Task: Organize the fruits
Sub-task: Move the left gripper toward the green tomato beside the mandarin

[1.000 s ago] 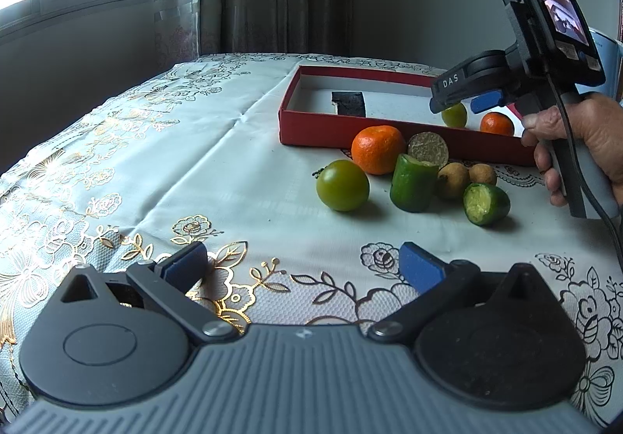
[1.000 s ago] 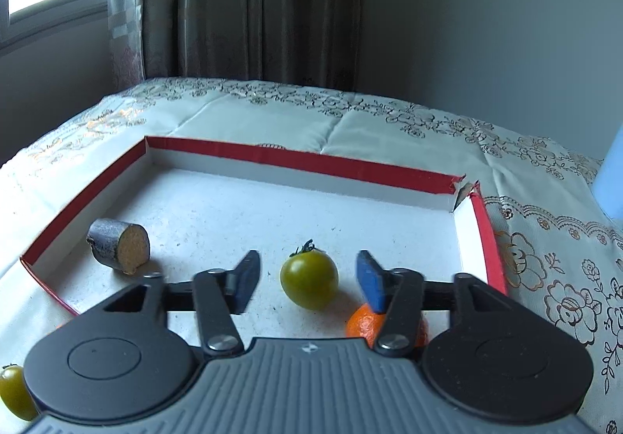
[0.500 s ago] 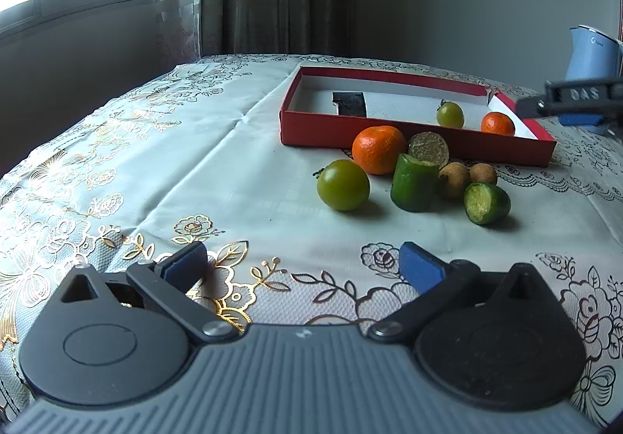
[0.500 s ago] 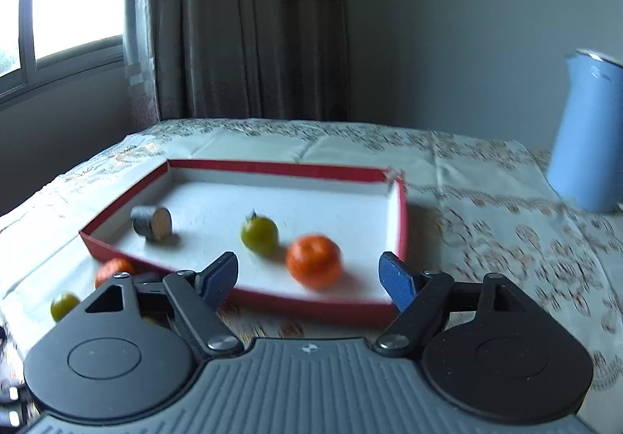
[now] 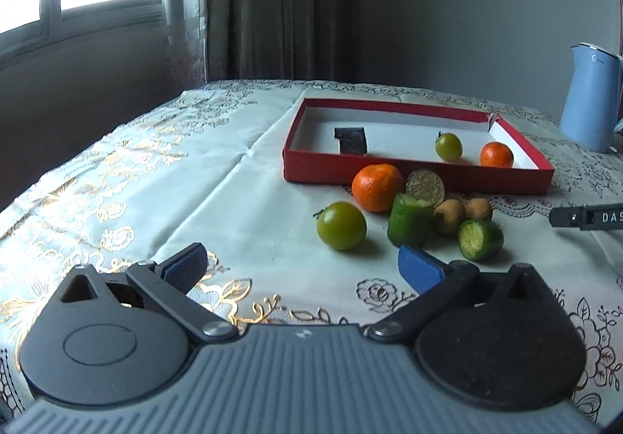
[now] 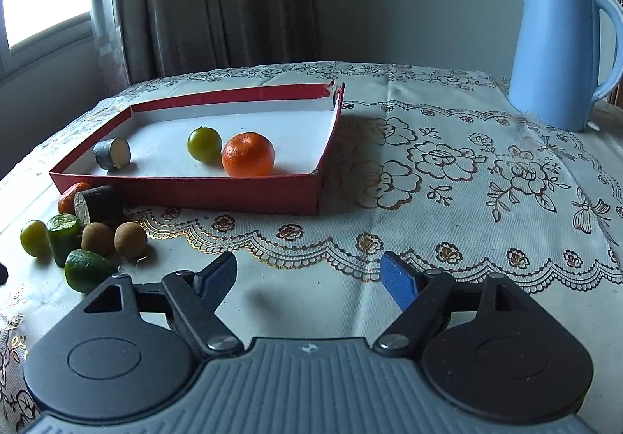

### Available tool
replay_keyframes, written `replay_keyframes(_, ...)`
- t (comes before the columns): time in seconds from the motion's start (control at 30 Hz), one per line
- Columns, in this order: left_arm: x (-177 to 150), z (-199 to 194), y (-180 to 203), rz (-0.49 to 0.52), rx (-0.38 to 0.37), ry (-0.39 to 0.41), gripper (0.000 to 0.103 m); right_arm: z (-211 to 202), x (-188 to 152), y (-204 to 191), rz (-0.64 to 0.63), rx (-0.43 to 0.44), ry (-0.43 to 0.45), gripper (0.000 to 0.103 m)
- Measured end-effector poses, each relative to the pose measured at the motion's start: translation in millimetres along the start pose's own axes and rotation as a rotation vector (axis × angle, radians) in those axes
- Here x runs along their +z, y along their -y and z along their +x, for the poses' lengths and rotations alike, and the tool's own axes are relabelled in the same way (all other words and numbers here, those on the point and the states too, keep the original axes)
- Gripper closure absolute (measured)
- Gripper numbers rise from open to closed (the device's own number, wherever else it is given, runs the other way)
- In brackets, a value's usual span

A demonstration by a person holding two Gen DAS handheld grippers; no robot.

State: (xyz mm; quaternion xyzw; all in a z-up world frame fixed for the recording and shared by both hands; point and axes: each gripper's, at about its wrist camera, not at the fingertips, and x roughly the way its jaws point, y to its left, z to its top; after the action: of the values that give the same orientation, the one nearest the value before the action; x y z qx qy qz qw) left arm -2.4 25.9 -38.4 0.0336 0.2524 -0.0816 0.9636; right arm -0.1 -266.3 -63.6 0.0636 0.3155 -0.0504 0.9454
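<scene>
A red tray (image 5: 416, 177) (image 6: 187, 192) holds a green tomato (image 5: 448, 146) (image 6: 204, 144), an orange (image 5: 496, 154) (image 6: 248, 154) and a dark cut piece (image 5: 350, 140) (image 6: 112, 153). In front of it on the cloth lie a second orange (image 5: 377, 187), a green tomato (image 5: 341, 225), two cucumber chunks (image 5: 409, 220) (image 6: 62, 235), two small brown fruits (image 5: 448, 217) (image 6: 131, 236) and another dark piece (image 5: 425, 187). My left gripper (image 5: 300, 264) is open and empty, short of the tomato. My right gripper (image 6: 309, 274) is back from the tray's near right corner, its jaws opening with nothing between them.
A blue kettle (image 6: 560, 52) (image 5: 590, 115) stands at the back right of the table. A floral tablecloth (image 6: 447, 169) covers the table. Curtains, a window and a wall lie behind. A tip of the right gripper (image 5: 588, 216) shows at the right edge of the left wrist view.
The right gripper drew back out of the tray, leaving the green tomato and orange inside, and its jaws widened. The hand has left the left wrist view. The left gripper stayed put.
</scene>
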Motion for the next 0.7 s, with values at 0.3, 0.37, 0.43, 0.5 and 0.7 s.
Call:
replay_keyframes(0.3, 31.2, 25.3, 12.2, 0.077, 0.087, 0.022, 0.0, -0.3, 0.3, 5.1, 0.033, 0.023, 0.0, 0.021)
replay_keyframes(0.37, 32.0, 33.9, 12.5, 0.083, 0.101, 0.009, 0.0, -0.3, 0.1, 5.2, 0.033, 0.024, 0.0, 0.02)
replay_keyframes(0.43, 31.3, 41.0, 11.4, 0.09, 0.119, -0.002, 0.0, -0.3, 0.0, 5.2, 0.034, 0.025, 0.0, 0.02)
replay_keyframes(0.5, 29.1, 47.4, 10.3, 0.097, 0.127, -0.013, 0.0, -0.3, 0.1, 5.2, 0.035, 0.025, 0.0, 0.02)
replay_keyframes(0.7, 27.3, 52.9, 8.3, 0.082, 0.113, -0.015, 0.0, 0.0, 0.0, 5.1, 0.032, 0.024, -0.001, 0.019)
